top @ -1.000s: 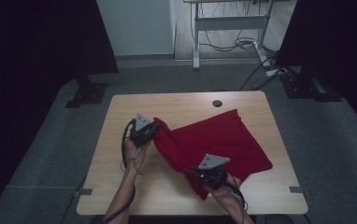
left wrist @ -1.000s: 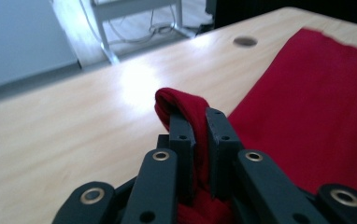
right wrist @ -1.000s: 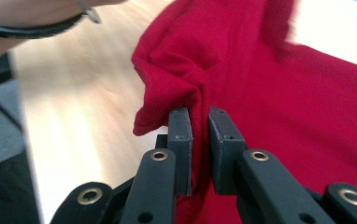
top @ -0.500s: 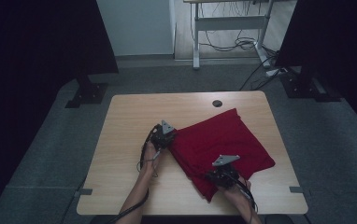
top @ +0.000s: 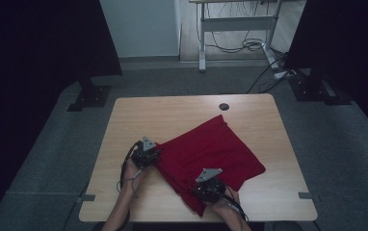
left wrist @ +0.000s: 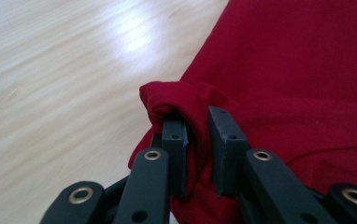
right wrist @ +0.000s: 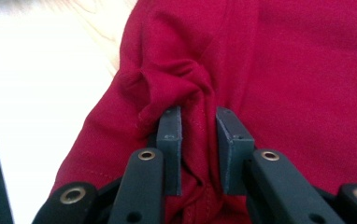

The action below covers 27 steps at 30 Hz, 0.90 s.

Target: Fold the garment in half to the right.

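A red cloth [top: 211, 149] lies folded on the wooden table [top: 172, 115], its corners pointing away and to the right. My left gripper [top: 156, 155] is at the cloth's left corner. In the left gripper view [left wrist: 197, 123] a rolled fold of cloth [left wrist: 307, 70] sits loosely between the jaws, which have just been opening. My right gripper [top: 200, 190] is at the cloth's near corner. Its jaws [right wrist: 197, 116] have also just been opening, with a bunched seam of cloth [right wrist: 284, 70] slack between them and gaps beside the pads.
A small dark grommet hole [top: 224, 106] is near the table's far edge. Bare wood [left wrist: 50, 70] lies to the left of the cloth. The table's front edge is close behind the right hand. Stand feet and cables lie on the floor beyond the table.
Both grippers have come down toward the tabletop and shifted left and nearer. The cloth's left and near corners have settled onto the table with them.
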{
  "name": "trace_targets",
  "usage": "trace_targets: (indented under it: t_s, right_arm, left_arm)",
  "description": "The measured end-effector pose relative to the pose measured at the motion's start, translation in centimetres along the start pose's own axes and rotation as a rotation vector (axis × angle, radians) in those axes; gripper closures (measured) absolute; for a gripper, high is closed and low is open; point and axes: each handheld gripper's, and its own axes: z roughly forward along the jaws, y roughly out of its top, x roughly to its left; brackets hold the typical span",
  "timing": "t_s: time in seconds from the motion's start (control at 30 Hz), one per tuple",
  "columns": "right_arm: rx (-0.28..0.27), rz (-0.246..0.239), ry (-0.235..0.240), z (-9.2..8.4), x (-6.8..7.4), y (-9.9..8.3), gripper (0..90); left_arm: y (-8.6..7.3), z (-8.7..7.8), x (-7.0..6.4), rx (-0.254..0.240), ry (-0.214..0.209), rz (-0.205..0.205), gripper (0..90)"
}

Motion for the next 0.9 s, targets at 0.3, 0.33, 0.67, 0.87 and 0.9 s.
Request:
trace_targets:
  t_s: [0.3,0.33,0.67,0.87,0.9]
  right_arm:
    - [-0.017,-0.020,0.077,1.0,1.3,0.6,75.1]
    - [-0.016,-0.031,0.081,1.0,1.5,0.7,76.6]
    - [-0.152,-0.035,0.151,-2.7,2.5,2.9,79.4]
    - [-0.287,0.015,0.122,-8.0,0.4,4.4,79.4]
    - [-0.291,0.031,0.107,-8.2,-0.2,4.1,79.4]
  left_arm:
    - [-2.0,-1.9,2.2,-0.017,-0.070,-0.075,78.6]
    - [-1.9,-2.4,2.7,-0.010,-0.089,-0.080,78.6]
    - [4.0,-8.5,3.6,-0.196,-0.022,-0.041,81.3]
    - [8.5,-7.3,2.2,-0.273,0.011,0.005,80.4]
    - [8.5,-7.3,2.2,-0.273,0.011,0.005,80.4]
